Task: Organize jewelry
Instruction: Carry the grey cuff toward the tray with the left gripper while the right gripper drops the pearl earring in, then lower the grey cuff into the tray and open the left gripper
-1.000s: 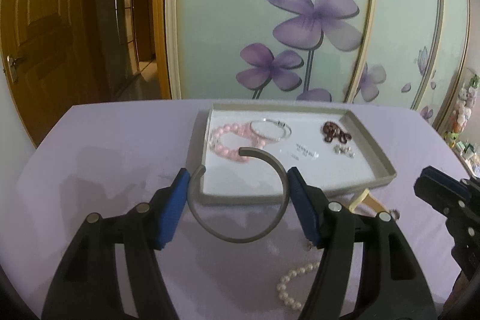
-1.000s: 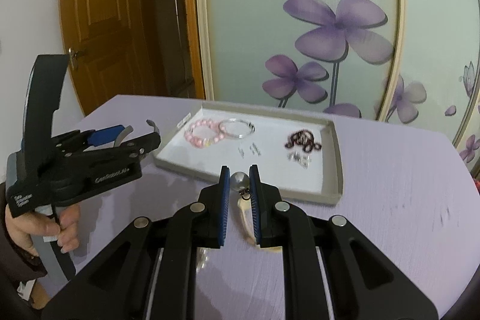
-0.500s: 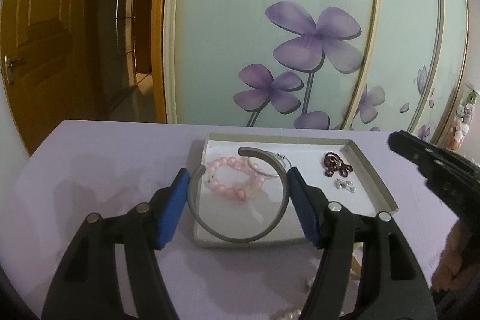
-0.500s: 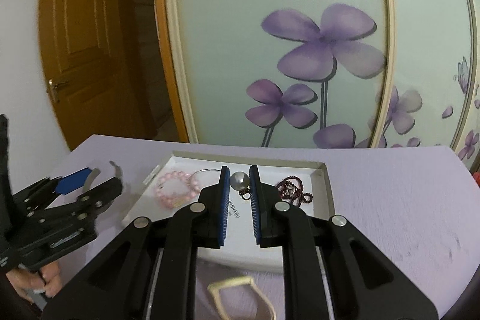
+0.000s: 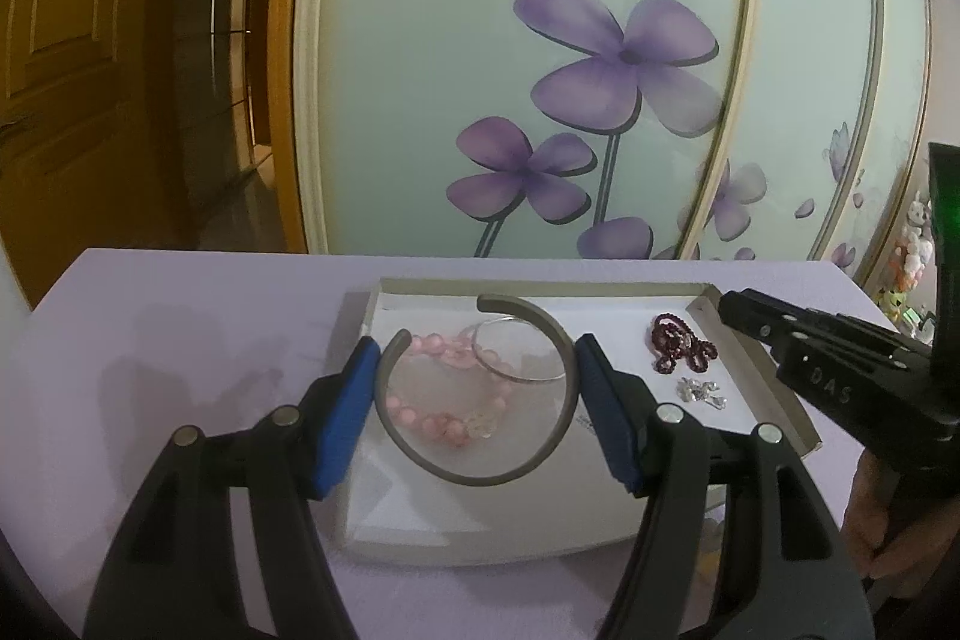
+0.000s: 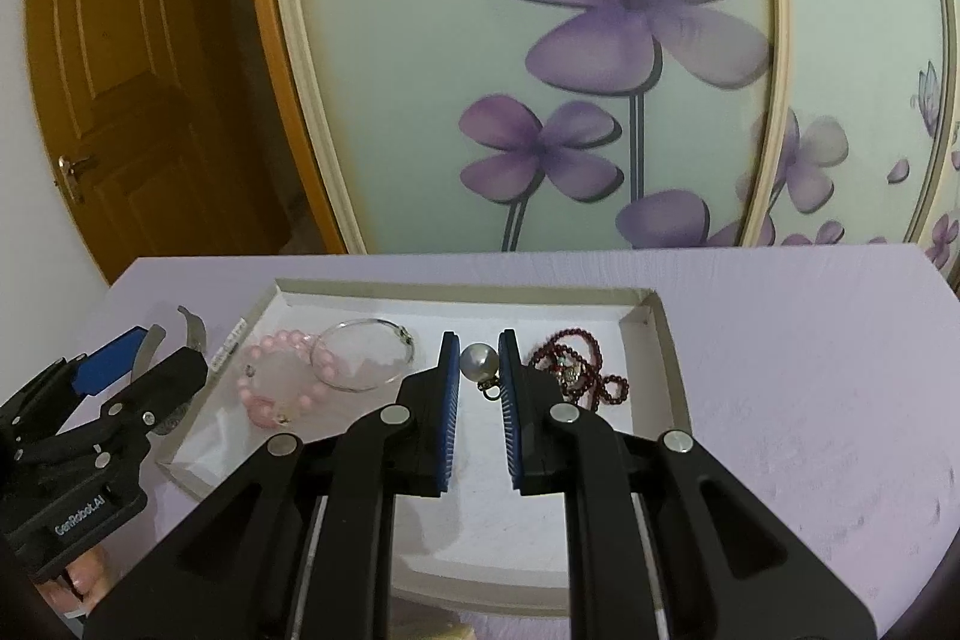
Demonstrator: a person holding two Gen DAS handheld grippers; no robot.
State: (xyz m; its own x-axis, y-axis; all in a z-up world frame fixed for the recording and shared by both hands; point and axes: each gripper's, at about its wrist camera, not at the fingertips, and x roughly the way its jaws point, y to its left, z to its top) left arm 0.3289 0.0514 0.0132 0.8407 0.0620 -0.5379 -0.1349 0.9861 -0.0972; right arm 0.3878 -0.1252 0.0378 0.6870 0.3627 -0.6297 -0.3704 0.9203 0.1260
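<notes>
While my left gripper (image 5: 477, 400) pinched the grey bangle (image 5: 480, 472) above the tray (image 5: 774, 394), I needed a low, level release; my right gripper (image 6: 478, 370) clamped the pearl pendant (image 6: 478, 361).

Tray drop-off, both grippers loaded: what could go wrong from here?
1. The grey open bangle in the left gripper hangs above the pink bead bracelet and silver bangle; released here, it may land on them.
2. The pearl pendant is pinched only at its sides by the right gripper; it could roll after release toward the dark red beads.
</notes>
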